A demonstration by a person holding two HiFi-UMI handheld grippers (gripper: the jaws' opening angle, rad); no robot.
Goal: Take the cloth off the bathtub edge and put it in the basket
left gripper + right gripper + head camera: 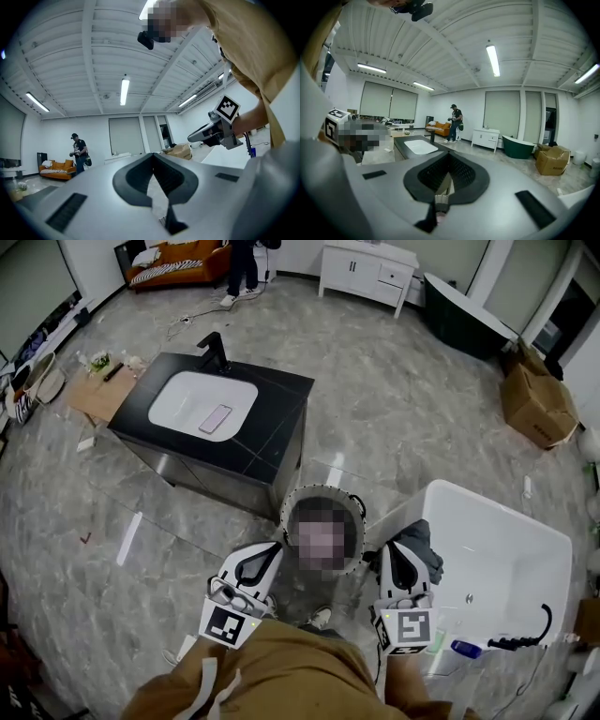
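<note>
Peeking out from behind the right gripper, the dark grey cloth lies bunched on the near rim of the white bathtub, at about 1 o'clock from that gripper's tip. Its lower part is hidden by the gripper body, and whether the two touch cannot be told. Neither gripper view shows the cloth. The right gripper's jaws are pressed together at the tips with nothing between them. The left gripper is closed the same way and holds nothing.

Between the two tips, at 12 o'clock from the person, stands the round woven basket; its inside cannot be made out. The bathtub rim lies just beside it at 3 o'clock. The corner of a black vanity stands close behind it at 11 o'clock, with a phone lying in its white sink.

Pale marbled floor lies open toward 12 and 1 o'clock. Well apart stand a cardboard box at 2 o'clock, a dark tub at 1 o'clock and a white cabinet at 12 o'clock. Another person stands by an orange sofa at 11 o'clock. Tan clothing hides the floor at 6 o'clock.
</note>
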